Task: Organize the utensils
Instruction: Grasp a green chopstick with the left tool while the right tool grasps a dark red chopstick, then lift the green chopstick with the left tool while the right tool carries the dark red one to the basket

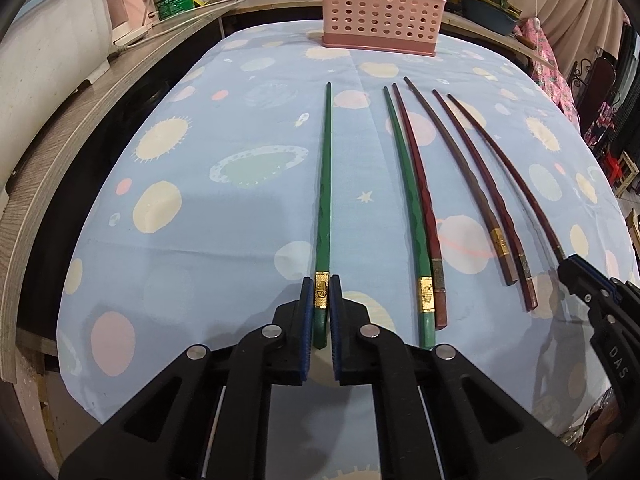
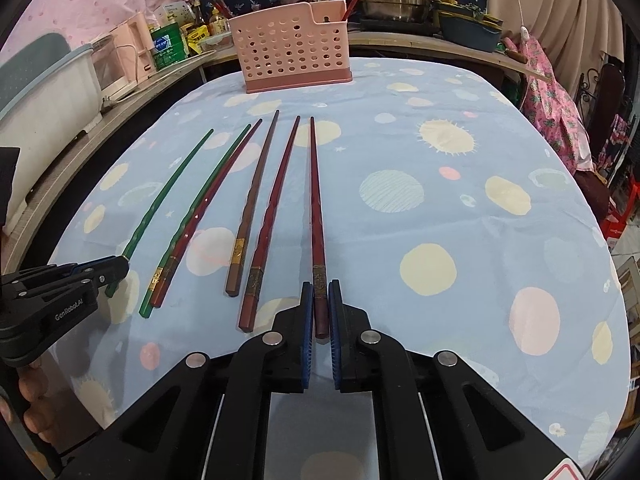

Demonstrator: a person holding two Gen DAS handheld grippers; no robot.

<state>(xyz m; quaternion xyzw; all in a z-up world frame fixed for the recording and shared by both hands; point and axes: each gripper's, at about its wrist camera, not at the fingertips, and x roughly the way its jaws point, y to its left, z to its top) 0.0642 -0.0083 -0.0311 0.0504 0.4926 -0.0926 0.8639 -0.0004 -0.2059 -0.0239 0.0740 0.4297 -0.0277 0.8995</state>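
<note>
Two grippers pinch chopsticks: left gripper (image 1: 322,294) green chopstick (image 1: 325,184), right gripper (image 2: 319,298) red chopstick (image 2: 316,208).

Left claw (image 1: 321,300), right claw (image 2: 319,304): black angular linkages, silver rivets, blue ribbed pads (image 1: 307,300).

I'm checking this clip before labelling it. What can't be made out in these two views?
- Pink basket interior: left wrist view, top cut by the frame edge; right wrist view, walls hide its contents except a few sticking out.
- Held ends of the green chopstick and red chopstick: partly covered by the left gripper and right gripper.
- Gold band markings: too small.
</note>
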